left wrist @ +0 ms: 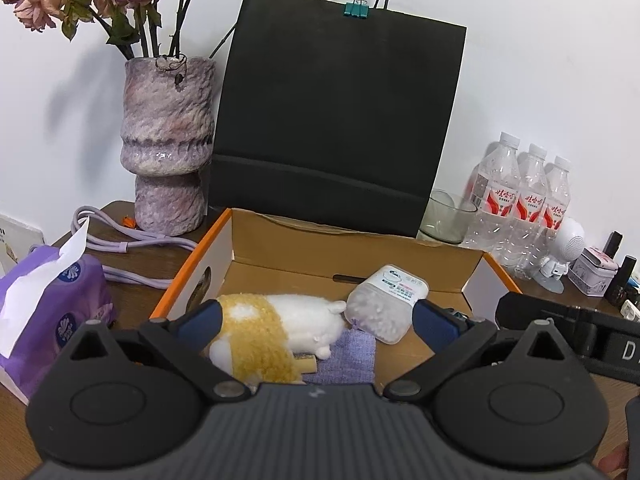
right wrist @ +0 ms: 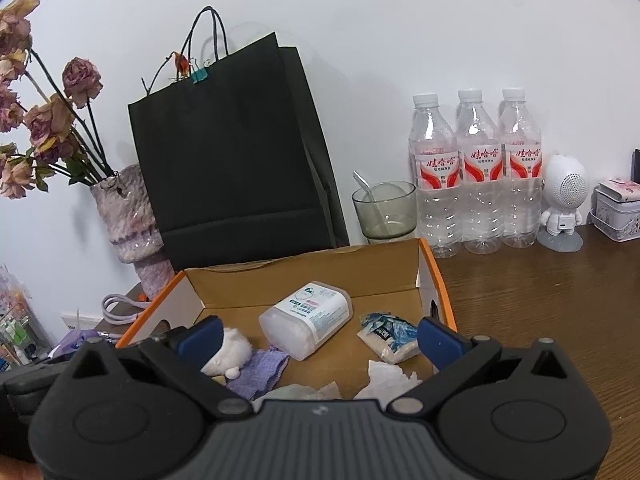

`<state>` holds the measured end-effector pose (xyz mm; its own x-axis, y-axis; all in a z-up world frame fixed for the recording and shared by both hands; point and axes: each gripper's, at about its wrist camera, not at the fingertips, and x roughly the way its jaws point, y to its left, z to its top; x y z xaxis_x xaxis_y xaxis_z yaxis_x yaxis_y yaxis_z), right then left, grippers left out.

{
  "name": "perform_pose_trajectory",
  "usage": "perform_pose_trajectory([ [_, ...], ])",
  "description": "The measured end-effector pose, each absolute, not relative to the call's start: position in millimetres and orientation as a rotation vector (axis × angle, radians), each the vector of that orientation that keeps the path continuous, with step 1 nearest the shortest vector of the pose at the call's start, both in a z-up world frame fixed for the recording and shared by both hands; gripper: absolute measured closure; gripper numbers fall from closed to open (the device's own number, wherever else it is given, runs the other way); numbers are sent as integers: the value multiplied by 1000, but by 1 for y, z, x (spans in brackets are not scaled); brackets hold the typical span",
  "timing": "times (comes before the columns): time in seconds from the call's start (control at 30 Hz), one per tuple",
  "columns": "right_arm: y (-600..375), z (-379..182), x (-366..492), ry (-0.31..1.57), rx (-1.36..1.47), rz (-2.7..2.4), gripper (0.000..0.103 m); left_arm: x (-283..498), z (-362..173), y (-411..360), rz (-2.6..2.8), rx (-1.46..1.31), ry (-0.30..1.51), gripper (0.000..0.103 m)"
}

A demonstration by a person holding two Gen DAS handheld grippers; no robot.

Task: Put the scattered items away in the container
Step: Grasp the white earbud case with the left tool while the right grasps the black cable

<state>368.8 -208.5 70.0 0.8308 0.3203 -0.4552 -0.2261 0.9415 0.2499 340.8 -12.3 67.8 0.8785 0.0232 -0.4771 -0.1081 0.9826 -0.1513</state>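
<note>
Cardboard box (right wrist: 308, 276), matt brown inside; fuzzy plush toy (left wrist: 272, 328); translucent plastic jar (right wrist: 306, 320); woven purple cloth (right wrist: 260, 372); crumpled paper tissue (right wrist: 390, 380); smooth wooden tabletop (right wrist: 540, 300).

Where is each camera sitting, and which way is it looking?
Left wrist view: sits on the left gripper, looks forward and down into the cardboard box at the plush toy; its own open jaws show.
Right wrist view: sits on the right gripper, looks into the same box from further right; its own open jaws show.
Both share: the box, the white jar, black bag, water bottles.
</note>
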Motion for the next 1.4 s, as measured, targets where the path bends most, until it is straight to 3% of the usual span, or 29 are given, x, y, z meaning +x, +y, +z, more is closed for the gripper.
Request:
perform_pose_trajectory([
  [0.43,-231,93,320,433,198,272,0,289,94,-10,41,-175,453,0],
  [0.67,-248,85,286,478,155,237,0,247,90,1,41,-171,477,0],
  [1.4,-202,6,242,651,-126,245,0,196,13,1,-53,82,665,0],
])
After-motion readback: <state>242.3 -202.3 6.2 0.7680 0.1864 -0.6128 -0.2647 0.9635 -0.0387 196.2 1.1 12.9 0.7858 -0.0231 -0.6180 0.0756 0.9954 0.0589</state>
